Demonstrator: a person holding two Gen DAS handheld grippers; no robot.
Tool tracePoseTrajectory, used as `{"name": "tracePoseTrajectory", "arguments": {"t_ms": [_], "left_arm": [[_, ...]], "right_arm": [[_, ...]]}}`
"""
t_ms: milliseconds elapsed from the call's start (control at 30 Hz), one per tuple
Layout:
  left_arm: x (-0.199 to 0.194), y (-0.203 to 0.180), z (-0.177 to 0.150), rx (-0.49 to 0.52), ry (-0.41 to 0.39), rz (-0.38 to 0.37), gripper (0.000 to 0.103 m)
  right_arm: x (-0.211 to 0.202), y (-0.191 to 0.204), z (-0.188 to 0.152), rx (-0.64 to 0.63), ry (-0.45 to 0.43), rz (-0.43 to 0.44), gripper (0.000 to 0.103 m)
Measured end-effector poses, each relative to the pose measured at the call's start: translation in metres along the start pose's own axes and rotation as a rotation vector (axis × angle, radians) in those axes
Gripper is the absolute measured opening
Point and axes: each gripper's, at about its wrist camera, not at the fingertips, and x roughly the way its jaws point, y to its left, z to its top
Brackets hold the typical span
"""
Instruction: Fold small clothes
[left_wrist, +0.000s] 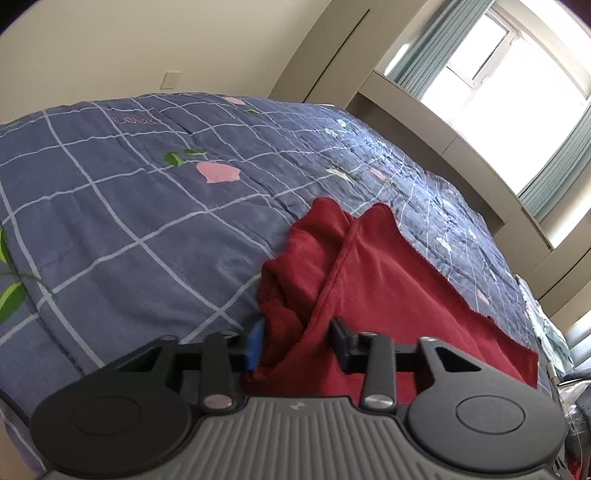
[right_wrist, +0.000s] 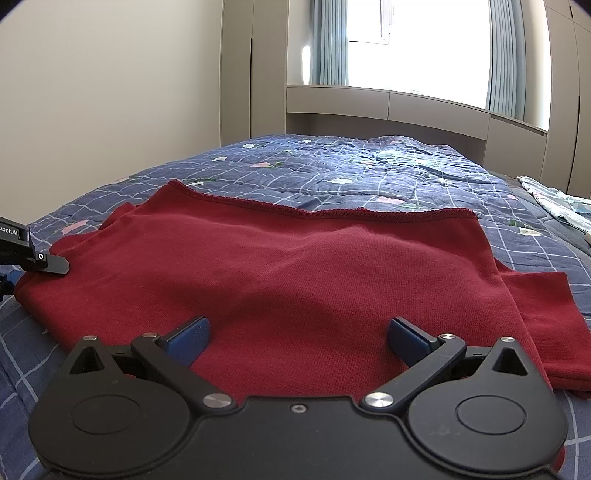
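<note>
A dark red garment (right_wrist: 295, 258) lies spread across the near part of a bed, on a blue quilt (left_wrist: 110, 206) checked with pale lines and printed with pink flowers and green leaves. In the right wrist view it lies mostly flat, its scalloped hem (right_wrist: 332, 212) running across the far side, with a folded layer sticking out at its right edge. In the left wrist view its left side is bunched into thick folds (left_wrist: 291, 280), and a stitched seam runs diagonally over it.

The left claw (left_wrist: 295, 341) sits at that bunched edge, its two fingers closed in on a gathered fold of the red fabric, which fills the gap between them; the blue pad (left_wrist: 256, 343) presses the cloth on one side. The right claw (right_wrist: 298, 334) rests low over the near middle of the garment with its blue-padded fingers spread wide and nothing pinched between them.

Beyond the bed stand a beige wall, tall cabinets (right_wrist: 251, 74) and a bright window (right_wrist: 406, 40) with pale teal curtains. A light patterned cloth (right_wrist: 554, 206) lies at the bed's far right edge.
</note>
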Motion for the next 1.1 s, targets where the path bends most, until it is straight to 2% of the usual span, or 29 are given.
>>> {"name": "tracePoseTrajectory", "arguments": {"t_ms": [33, 100, 200, 433, 600, 767, 867, 1000, 1100], "left_arm": [[0.0, -0.001, 0.0, 0.0, 0.001, 0.002, 0.034], [0.0, -0.003, 0.001, 0.004, 0.004, -0.002, 0.021], [-0.002, -0.009, 0.002, 0.038, -0.001, 0.0, 0.014], [-0.013, -0.025, 0.008, 0.105, -0.027, -0.034, 0.009], [-0.028, -0.054, 0.012, 0.197, -0.049, -0.123, 0.008], [-0.034, -0.101, 0.016, 0.3, -0.043, -0.202, 0.008], [-0.034, -0.14, 0.013, 0.38, -0.025, -0.243, 0.008], [-0.033, -0.196, 0.0, 0.489, 0.009, -0.264, 0.008], [-0.034, -0.234, -0.018, 0.573, 0.016, -0.294, 0.008]], "right_arm": [[0.0, 0.0, 0.0, 0.0, 0.0, 0.0, 0.103], [0.0, 0.0, 0.0, 0.0, 0.001, 0.0, 0.103], [0.0, 0.0, 0.0, 0.0, 0.0, 0.0, 0.103], [0.001, -0.001, 0.0, 0.005, 0.001, 0.004, 0.103], [-0.002, -0.008, 0.002, 0.047, -0.009, 0.02, 0.103], [-0.018, -0.032, 0.002, 0.162, -0.055, 0.017, 0.103], [-0.035, -0.051, 0.002, 0.178, -0.076, -0.046, 0.103], [-0.066, -0.08, -0.001, 0.15, -0.126, -0.18, 0.103], [-0.084, -0.107, -0.008, 0.17, -0.122, -0.276, 0.103]]}}
